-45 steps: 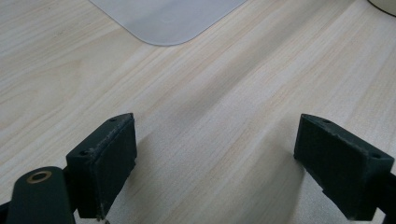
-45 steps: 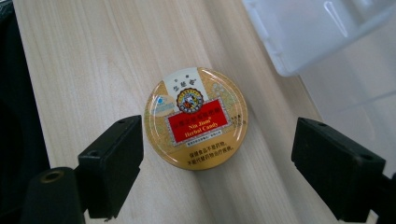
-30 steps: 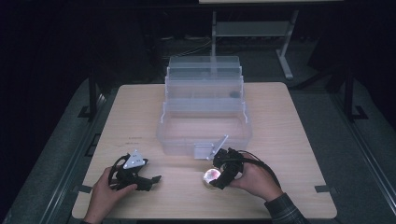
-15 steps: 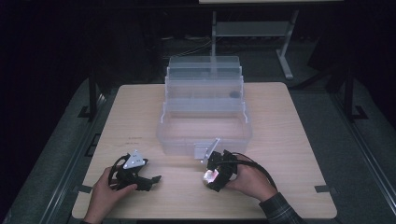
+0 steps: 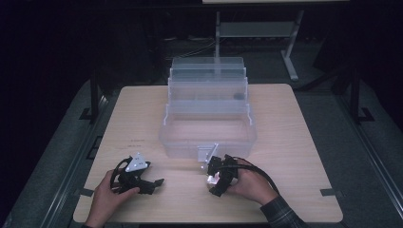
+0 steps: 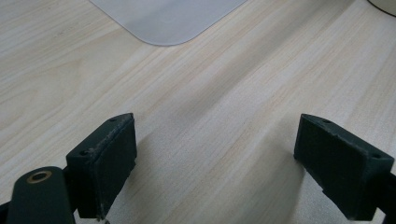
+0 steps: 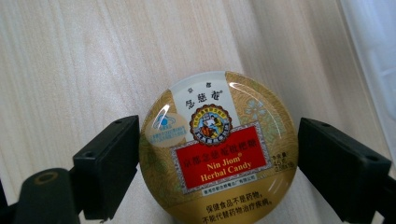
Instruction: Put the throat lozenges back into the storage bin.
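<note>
In the high view, a light wooden table [image 5: 142,109] is seen under dim light, and a clear plastic tiered organiser box [image 5: 208,114] with its trays stepped open stands at the table's middle. A small latch tab [image 5: 207,153] is seen on the box's near wall. The left gripper [image 5: 154,182] is held low over the table's near left part, well apart from the box, with its grey three-cornered plate [image 5: 137,163] uppermost. The right gripper [image 5: 212,179] is held near the table's near edge, just in front of the latch, and a bright round spot is made out between its jaws.

In the left gripper view, bare wood grain is seen between the two black jaws, which are spread wide with nothing between them. A rounded corner of a pale translucent plastic sheet [image 6: 168,18] lies flat on the table farther off, at the top of the view.

In the right gripper view, a round gold-coloured tin of herbal candy [image 7: 218,147], with a red label and a white band on its lid, is seen between the jaws. The left pad [image 7: 112,163] lies against the tin's rim, while a thin gap is left at the right pad [image 7: 341,168]; the jaws have just been opening, so the tin is no longer clamped. Whether the tin rests on the wood below cannot be told. The box's clear wall [image 7: 373,51] shows at the right edge.
</note>
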A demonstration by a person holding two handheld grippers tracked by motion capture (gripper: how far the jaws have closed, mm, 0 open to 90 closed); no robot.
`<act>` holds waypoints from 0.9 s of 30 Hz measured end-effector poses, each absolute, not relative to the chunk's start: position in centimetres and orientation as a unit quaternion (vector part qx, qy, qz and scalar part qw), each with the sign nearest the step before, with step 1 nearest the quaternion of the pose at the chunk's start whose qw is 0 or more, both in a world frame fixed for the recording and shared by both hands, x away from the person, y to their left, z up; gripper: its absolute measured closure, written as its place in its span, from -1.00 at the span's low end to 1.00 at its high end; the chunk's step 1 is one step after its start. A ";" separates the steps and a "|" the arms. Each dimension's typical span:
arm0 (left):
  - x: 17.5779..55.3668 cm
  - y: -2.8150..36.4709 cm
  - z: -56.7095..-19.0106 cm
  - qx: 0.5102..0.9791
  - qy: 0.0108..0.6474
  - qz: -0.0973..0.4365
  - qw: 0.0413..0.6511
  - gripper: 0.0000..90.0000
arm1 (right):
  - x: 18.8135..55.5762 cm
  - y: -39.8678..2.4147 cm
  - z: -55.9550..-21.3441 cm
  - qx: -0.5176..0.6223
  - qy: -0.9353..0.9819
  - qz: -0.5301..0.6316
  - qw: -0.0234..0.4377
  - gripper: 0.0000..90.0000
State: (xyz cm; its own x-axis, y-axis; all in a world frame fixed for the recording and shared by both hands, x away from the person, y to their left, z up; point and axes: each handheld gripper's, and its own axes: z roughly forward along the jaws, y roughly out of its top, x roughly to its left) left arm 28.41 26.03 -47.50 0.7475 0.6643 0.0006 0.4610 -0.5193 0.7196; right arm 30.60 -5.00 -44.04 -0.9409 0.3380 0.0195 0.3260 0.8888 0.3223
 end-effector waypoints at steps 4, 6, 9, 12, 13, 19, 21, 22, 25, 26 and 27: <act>28.4 26.0 -47.5 0.861 0.326 0.139 0.365 -0.73 | 30.6 -4.9 -44.4 0.171 0.972 0.160 0.016 -0.68; 28.4 26.0 -47.5 0.861 0.326 0.139 0.365 -0.73 | 30.6 -4.8 -44.5 0.170 0.973 0.158 0.015 -0.67; 28.4 26.0 -47.5 0.861 0.326 0.139 0.365 -0.73 | 30.6 -4.8 -44.6 0.167 0.973 0.156 0.013 -0.65; 28.4 26.0 -47.5 0.861 0.326 0.139 0.365 -0.73 | 30.6 -4.8 -44.6 0.166 0.974 0.155 0.014 -0.61; 28.4 26.0 -47.5 0.861 0.326 0.139 0.365 -0.73 | 30.6 -4.8 -44.6 0.166 0.974 0.155 0.016 -0.58; 28.4 26.0 -47.5 0.861 0.326 0.139 0.365 -0.73 | 30.6 -4.9 -44.6 0.165 0.974 0.157 0.017 -0.57; 28.4 26.0 -47.5 0.861 0.326 0.139 0.364 -0.73 | 30.6 -4.9 -44.6 0.165 0.974 0.157 0.016 -0.57; 28.4 26.0 -47.5 0.861 0.326 0.139 0.365 -0.73 | 30.6 -4.9 -44.6 0.166 0.974 0.156 0.015 -0.57; 28.4 26.0 -47.5 0.861 0.326 0.139 0.365 -0.73 | 30.6 -4.9 -44.5 0.166 0.974 0.156 0.012 -0.56; 28.4 26.0 -47.5 0.861 0.326 0.139 0.365 -0.73 | 30.6 -5.0 -44.5 0.168 0.973 0.156 0.010 -0.57; 28.4 26.0 -47.5 0.861 0.326 0.139 0.365 -0.73 | 30.6 -5.0 -44.4 0.168 0.973 0.156 0.011 -0.56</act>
State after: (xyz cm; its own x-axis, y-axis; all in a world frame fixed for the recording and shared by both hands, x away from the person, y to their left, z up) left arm 28.41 26.03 -47.49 0.7481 0.6636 0.0015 0.4605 -0.5207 0.7188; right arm 30.57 -5.01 -44.43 -0.9435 0.3298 0.0317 0.3231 0.8948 0.3081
